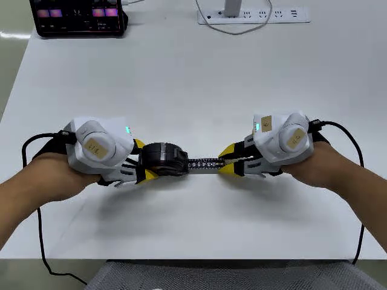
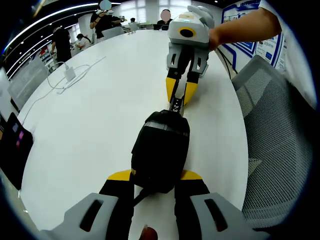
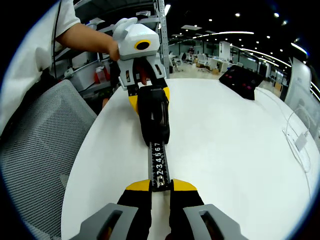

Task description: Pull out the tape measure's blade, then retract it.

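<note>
- My left gripper (image 1: 144,161) has its yellow-tipped fingers pressed against both sides of the black tape measure (image 1: 163,158), clamping the case between them.
- The tape measure sits on the white table (image 1: 193,78), close to the near edge and left of centre in the head view.
- My right gripper (image 3: 160,186) pinches the end of the blade (image 3: 158,162) between its two tips, jaws nearly together.
- A short length of blade is out, running straight from the mouth of the case to the right gripper; I read the numbers 2 to 7 on it in the right gripper view.
- The two grippers face each other in line, near but not touching.
- At the far edge of the table I see a dark tablet (image 1: 78,15) on the left and a white power strip (image 1: 254,15) on the right, both well apart from the work.
</note>
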A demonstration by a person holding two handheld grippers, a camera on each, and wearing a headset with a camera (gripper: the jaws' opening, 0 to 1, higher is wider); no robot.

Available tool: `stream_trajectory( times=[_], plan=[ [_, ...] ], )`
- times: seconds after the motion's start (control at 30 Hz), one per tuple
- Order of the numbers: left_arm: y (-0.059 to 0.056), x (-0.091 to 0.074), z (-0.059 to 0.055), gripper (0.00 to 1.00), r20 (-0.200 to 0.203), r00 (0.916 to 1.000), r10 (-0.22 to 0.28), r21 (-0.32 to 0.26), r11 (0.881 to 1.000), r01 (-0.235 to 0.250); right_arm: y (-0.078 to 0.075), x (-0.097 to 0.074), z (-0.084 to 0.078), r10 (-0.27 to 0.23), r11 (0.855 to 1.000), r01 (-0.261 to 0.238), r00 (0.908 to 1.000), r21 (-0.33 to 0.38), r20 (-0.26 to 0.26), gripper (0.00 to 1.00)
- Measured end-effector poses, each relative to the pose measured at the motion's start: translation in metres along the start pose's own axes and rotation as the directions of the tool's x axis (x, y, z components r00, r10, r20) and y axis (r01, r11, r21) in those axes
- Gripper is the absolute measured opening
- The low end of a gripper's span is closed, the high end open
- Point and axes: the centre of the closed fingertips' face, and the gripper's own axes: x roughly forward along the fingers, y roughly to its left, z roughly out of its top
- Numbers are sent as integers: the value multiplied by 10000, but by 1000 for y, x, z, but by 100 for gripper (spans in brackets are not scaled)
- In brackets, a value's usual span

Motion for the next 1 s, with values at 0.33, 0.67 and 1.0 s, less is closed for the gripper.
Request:
stream_trajectory(
  times=[0.33, 0.67, 1.0],
  plan=[
    [0, 0, 0, 26, -10, 10000, 32, -4, 10000, -32, 1, -7, -4, -73, 9999, 74, 9999, 98, -84, 9],
    [0, 0, 0, 26, -22, 10000, 20, 24, 10000, -20, 2, -16, -12, -130, 9998, 134, 9997, 173, -215, 9],
    [0, 0, 0, 26, -21, 10000, 35, 14, 10000, -35, 1, -24, -20, -220, 9995, 229, 9992, 235, -345, 9]
  ],
)
